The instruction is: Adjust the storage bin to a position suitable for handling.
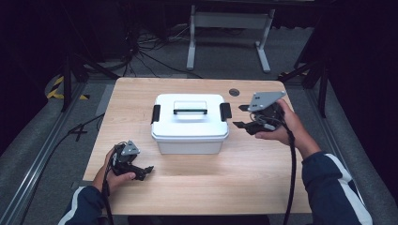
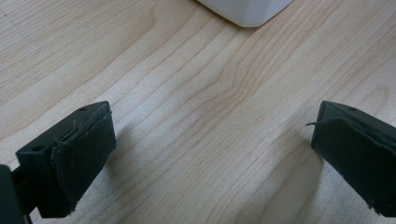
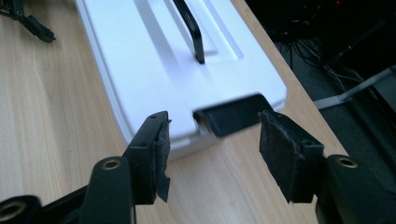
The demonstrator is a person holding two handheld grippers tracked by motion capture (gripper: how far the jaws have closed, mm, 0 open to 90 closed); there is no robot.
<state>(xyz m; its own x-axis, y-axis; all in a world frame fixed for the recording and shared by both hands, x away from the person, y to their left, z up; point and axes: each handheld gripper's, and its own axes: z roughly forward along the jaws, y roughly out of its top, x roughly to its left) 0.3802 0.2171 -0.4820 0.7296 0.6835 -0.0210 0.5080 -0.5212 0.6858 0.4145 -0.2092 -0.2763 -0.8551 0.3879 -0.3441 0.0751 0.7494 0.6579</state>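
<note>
High view: white lidded box (image 1: 190,123) at the counter's (image 1: 234,178) middle, nearer the far edge, black latch on each end and a dark handle (image 1: 190,111) flat on the lid. Right tongs (image 1: 243,116) held just off the box's right end, level with the right latch (image 1: 225,110), spread with nothing between. Left tongs (image 1: 143,172) low near the front-left corner, well apart from the box, spread and empty.

Left gripper view: left tongs (image 2: 210,154) wide apart over bare wood, only a white corner of the box (image 2: 245,11) at the top edge.

Right gripper view: right tongs (image 3: 212,154) parted, not yet touching; right latch (image 3: 231,114) straight ahead between the pads (image 3: 161,151).

Likely risks: box unbraced by the left tongs, so a pull on the latch may slide or tip it; tongs arriving too high may skid off the smooth lid; a shallow bite on the latch's lip may slip, leaving it snapped shut
</note>
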